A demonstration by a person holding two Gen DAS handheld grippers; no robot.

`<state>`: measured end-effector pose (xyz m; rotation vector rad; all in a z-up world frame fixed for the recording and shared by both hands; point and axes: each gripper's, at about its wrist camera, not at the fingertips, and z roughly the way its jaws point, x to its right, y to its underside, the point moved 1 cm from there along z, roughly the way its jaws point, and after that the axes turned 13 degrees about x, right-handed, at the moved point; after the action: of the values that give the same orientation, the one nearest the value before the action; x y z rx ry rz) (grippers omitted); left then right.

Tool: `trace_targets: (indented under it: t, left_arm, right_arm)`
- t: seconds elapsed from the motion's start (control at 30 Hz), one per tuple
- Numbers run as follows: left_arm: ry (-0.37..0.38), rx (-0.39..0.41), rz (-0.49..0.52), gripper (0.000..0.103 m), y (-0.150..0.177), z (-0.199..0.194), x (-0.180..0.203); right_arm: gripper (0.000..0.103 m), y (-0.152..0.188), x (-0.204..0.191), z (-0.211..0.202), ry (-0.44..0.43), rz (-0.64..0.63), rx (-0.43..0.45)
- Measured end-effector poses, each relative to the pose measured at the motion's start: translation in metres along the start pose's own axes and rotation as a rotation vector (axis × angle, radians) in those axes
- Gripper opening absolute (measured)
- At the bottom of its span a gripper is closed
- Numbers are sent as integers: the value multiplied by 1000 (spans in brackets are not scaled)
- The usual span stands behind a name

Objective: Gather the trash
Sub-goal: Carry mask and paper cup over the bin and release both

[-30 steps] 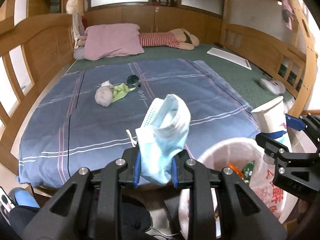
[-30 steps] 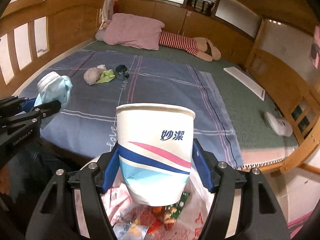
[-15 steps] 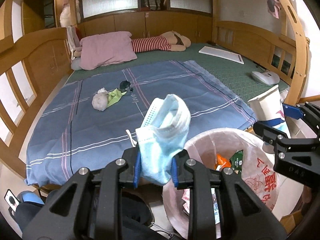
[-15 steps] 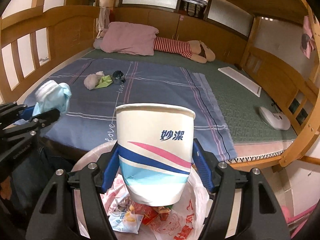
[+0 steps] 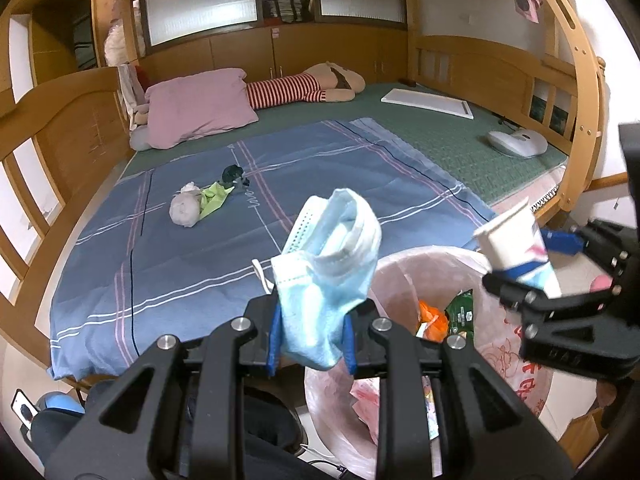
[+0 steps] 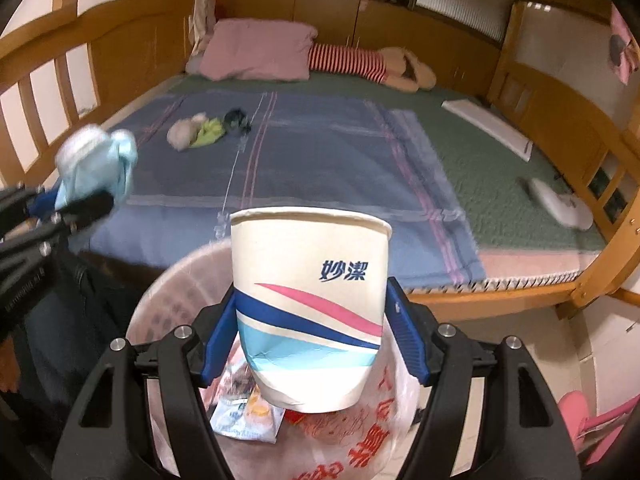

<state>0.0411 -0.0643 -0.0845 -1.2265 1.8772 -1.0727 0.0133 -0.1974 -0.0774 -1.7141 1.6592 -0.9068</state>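
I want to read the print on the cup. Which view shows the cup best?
The right wrist view: the cup is central, large and sharp, logo facing the camera, held in the right tool. The left wrist view shows it small, tilted, at the right edge.

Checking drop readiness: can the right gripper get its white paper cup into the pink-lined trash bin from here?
Probably yes: the right gripper holds the white paper cup directly over the pink-lined trash bin, whose open mouth looks unobstructed.
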Motion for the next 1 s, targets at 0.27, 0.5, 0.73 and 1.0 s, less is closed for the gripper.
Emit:
trace_targets:
  t: [0.27,0.5,0.73,1.0]
  left_arm:
    - [5,-1,13,25,1,1,5]
    - [10,-5,22,25,3,2,7]
    - [15,-18,22,25,6,5,9]
    - [24,-31,22,25,9,8,12]
  right_arm:
    - [68,5,3,-1,7,18,-2]
    - [69,7,7,3,4,24,-15]
    - [70,8,7,5,8,20,-30]
    - [82,7,17,2,31,57,-20]
